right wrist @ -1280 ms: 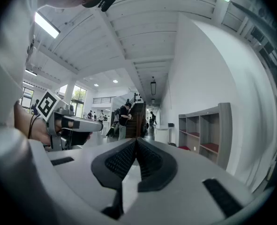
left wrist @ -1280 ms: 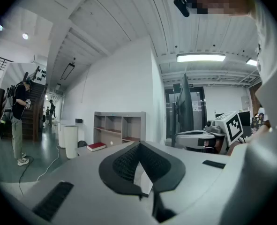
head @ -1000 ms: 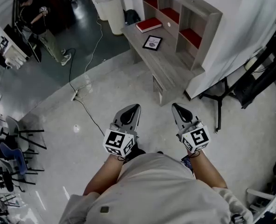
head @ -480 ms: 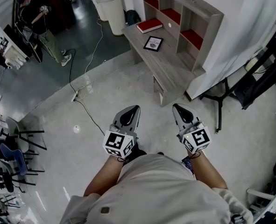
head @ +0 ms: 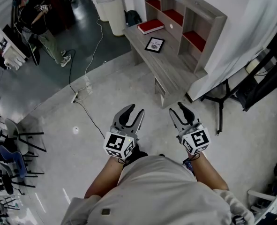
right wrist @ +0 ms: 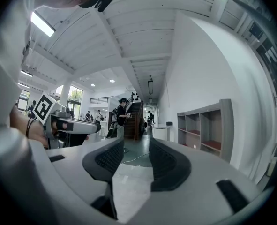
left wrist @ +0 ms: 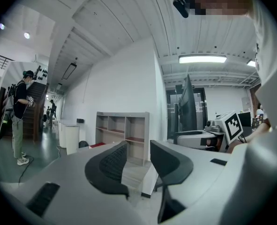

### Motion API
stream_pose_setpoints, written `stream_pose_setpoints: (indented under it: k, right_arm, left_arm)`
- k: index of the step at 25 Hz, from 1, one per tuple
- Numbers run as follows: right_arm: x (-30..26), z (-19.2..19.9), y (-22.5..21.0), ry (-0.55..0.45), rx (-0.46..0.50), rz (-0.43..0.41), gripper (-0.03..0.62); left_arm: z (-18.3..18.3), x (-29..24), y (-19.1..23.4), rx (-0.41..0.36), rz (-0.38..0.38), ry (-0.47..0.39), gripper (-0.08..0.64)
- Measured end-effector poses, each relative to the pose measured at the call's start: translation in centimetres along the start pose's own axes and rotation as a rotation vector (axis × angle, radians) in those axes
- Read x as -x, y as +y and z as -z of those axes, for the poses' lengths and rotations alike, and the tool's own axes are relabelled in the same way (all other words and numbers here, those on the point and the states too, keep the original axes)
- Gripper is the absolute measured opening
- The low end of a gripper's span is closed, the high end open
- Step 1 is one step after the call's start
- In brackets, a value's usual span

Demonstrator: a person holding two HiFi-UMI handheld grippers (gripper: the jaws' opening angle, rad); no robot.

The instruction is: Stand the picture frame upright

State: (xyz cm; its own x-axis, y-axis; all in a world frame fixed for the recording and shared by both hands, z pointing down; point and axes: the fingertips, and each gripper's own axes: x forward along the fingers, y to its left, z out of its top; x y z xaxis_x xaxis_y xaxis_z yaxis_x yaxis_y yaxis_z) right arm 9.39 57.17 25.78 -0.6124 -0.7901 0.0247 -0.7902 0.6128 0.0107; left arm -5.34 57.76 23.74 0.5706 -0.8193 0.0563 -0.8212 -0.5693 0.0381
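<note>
Only your head view shows the picture frame [head: 154, 44], flat on the desk [head: 171, 67] well ahead, its print unreadable. Your left gripper [head: 134, 110] and right gripper [head: 176, 110] have just been opening, jaws apart, empty.

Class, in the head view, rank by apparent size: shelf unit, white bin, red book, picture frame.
1. shelf unit
2. white bin
3. red book and picture frame: too alike to rank

Head view: is looking steeply down from the person's head onto the floor [head: 105, 88], with the shelf unit [head: 216, 36] far ahead. Left gripper view: is facing level toward that distant shelf unit [left wrist: 145, 125]. Right gripper view: is facing level, sharing the shelf unit [right wrist: 225, 130] at right.
</note>
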Motion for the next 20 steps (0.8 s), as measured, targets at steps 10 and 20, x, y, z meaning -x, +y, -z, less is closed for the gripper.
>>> stream_pose_setpoints:
  k: [10,20]
  right_arm:
    - [-5.2,0.1,1.7,0.012,0.008,0.002,0.201]
    - [-16.3,-1.2,5.2,0.007,0.022,0.021,0.201]
  left_arm:
    - [0.5,0.2,5.8,0.023,-0.015,-0.006,0.204]
    - [-0.4,0.4,17.3,0.007,0.003,-0.007,0.204]
